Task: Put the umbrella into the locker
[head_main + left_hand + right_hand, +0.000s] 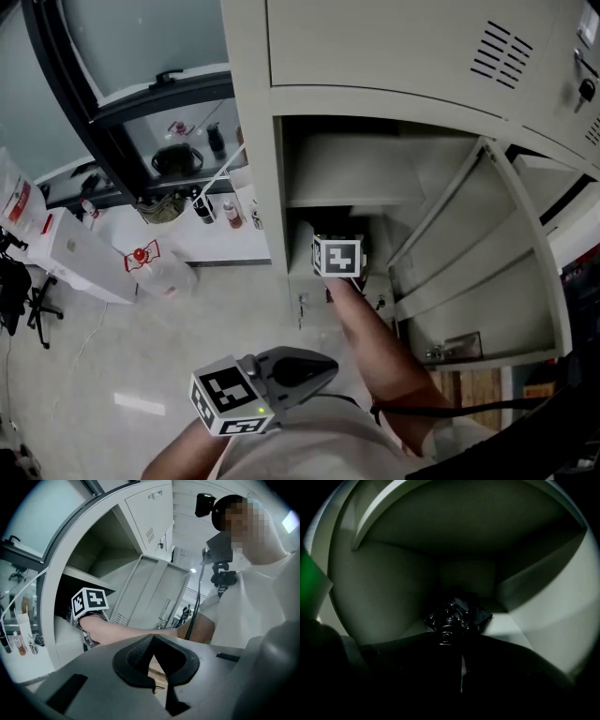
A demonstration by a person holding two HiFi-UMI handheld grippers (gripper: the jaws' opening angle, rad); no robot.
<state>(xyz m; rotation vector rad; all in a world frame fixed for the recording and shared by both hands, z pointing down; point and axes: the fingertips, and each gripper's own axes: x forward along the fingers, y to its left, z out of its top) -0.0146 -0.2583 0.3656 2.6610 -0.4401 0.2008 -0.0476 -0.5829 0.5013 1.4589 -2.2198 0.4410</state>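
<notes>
The black folded umbrella (451,618) shows end-on in the right gripper view, between the dark jaws of my right gripper (454,641), which is shut on it. It points deep into the grey locker compartment (389,597), toward the back corner. In the head view only that gripper's marker cube (337,255) and the forearm show at the locker opening (347,173); the umbrella is hidden there. My left gripper (323,370) hangs low in front of the body, outside the locker. Its black pads (133,660) are together with nothing between them.
The locker's door (487,272) stands swung open to the right. A shelf (347,192) crosses the compartment above my right hand. A closed vented door (403,47) is above. To the left stand a white counter with bottles (220,242), a plastic bag (155,267) and an office chair (28,305).
</notes>
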